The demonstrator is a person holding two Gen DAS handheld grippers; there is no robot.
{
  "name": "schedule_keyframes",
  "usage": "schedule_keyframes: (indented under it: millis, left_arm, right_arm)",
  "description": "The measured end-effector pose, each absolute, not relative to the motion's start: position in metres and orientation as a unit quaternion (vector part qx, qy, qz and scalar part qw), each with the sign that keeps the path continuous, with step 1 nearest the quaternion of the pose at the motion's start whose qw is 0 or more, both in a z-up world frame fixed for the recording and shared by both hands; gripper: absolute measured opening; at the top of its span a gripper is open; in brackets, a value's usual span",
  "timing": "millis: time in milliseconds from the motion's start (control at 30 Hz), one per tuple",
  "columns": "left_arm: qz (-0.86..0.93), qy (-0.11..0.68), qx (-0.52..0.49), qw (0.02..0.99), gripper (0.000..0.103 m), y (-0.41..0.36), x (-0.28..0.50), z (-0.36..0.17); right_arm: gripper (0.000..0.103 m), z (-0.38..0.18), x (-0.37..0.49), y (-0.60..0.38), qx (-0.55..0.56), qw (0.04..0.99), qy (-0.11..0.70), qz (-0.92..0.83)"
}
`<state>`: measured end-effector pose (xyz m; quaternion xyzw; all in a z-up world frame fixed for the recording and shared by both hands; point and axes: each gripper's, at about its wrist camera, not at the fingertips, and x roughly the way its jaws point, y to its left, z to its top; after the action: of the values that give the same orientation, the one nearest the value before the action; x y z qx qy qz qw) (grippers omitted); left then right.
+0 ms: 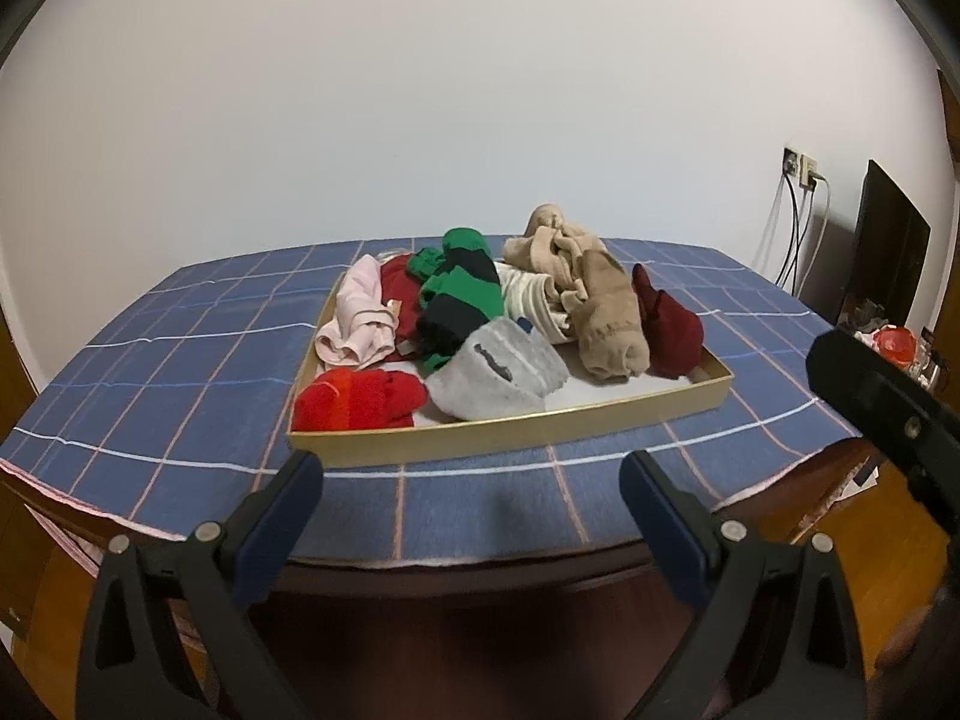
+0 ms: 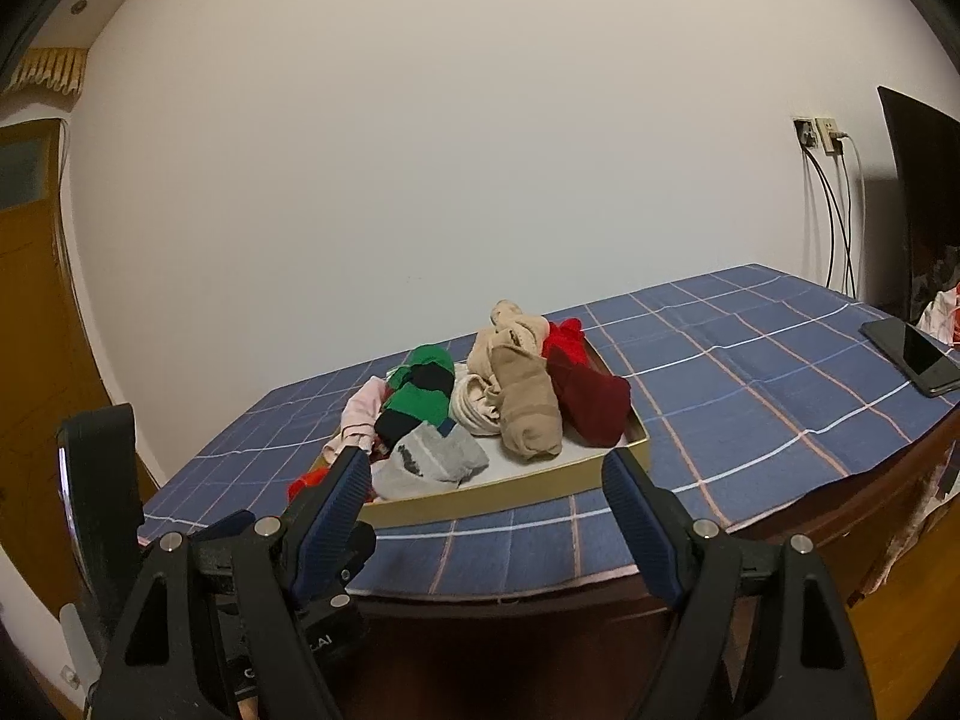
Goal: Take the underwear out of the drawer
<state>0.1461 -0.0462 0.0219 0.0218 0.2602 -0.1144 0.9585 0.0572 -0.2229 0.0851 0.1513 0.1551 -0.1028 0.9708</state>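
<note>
With both grippers, left [image 1: 471, 480] and right [image 2: 483, 483], gaping empty before the tray [image 1: 510, 429], approach is underway; next, reach into the clothes [image 1: 468, 312].

- Ahead of your left tongs [image 1: 471, 483] the shallow drawer [image 1: 510, 423] rests on the tabletop [image 1: 180, 372], just beyond their tips.
- The underwear [image 1: 462, 312] is heaped in the drawer, piled towards its far side.
- Your right tongs [image 2: 486, 474] stand spread before the drawer's near right corner.
- A phone [image 2: 912, 354] lies on the tabletop, well to their right.
- Wall sockets [image 2: 819, 135] sit behind the tabletop, right.
</note>
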Motion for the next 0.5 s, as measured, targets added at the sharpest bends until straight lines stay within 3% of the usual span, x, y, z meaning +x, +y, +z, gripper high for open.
schedule_keyframes:
  millis: [500]
  left_arm:
    - [-0.111,0.239,0.028,0.964,0.102,-0.036,0.103,0.036]
  right_arm:
    - [0.082,0.097,0.014,-0.204,0.130,0.976,0.145,-0.098]
